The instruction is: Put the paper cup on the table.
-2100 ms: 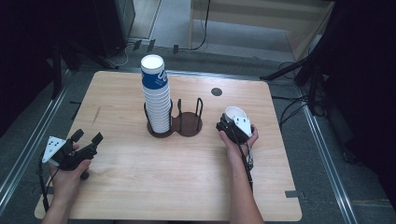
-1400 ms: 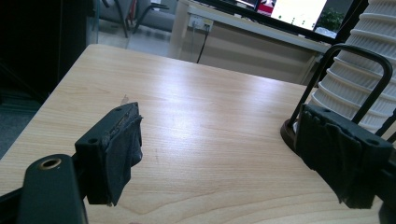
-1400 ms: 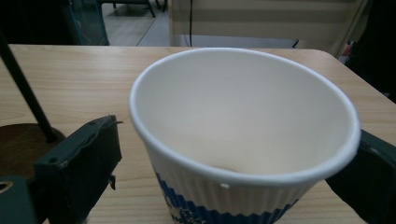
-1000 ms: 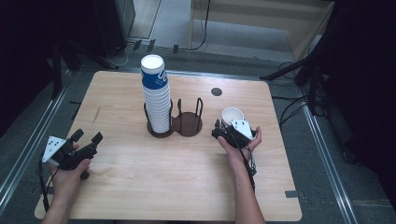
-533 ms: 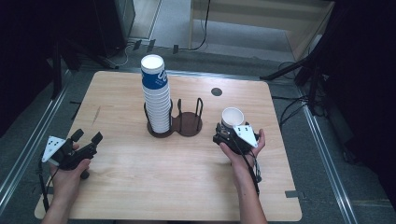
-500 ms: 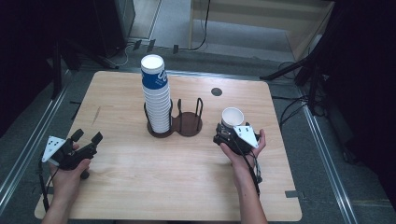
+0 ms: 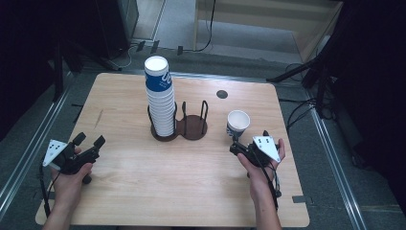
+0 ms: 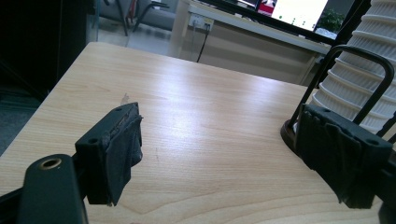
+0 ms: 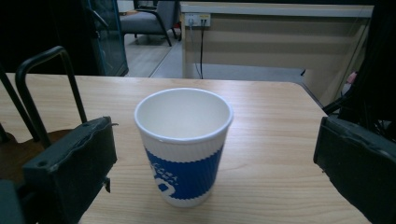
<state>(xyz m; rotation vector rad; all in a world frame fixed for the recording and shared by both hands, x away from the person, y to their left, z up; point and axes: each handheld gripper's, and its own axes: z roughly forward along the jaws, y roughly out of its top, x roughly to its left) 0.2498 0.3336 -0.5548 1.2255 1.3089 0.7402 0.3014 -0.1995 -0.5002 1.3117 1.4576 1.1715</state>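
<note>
Overhead first: my right gripper [image 7: 241, 148] sits at the right side of the table [image 7: 143, 191], pointing up toward the single paper cup [image 7: 237, 123], which stands upright just beyond its tips and apart from them. To the left of that cup is the dark two-ring cup holder [image 7: 184, 127]; its left ring carries the tall stack of cups [image 7: 160, 103], its right ring is bare. My left gripper [image 7: 89, 143] rests at the near left of the table, well away from the holder, jaws spread with nothing between them.

Left gripper view next: both black jaws stand wide apart over bare wood, gripping nothing. One pad [image 8: 122, 149] sits at the left and the other at the right, in front of the holder's wire loop [image 8: 345, 79], behind which the ribbed white stack [image 8: 369, 70] rises.

Right gripper view last: the jaws are wide open, one at each lower corner, and the white-and-blue cup [image 9: 184, 144] stands upright on the table between and just past them, touching neither. Its inside looks white, with nothing visible in it. Part of the holder's wire frame [image 9: 46, 88] shows at the left edge.
</note>
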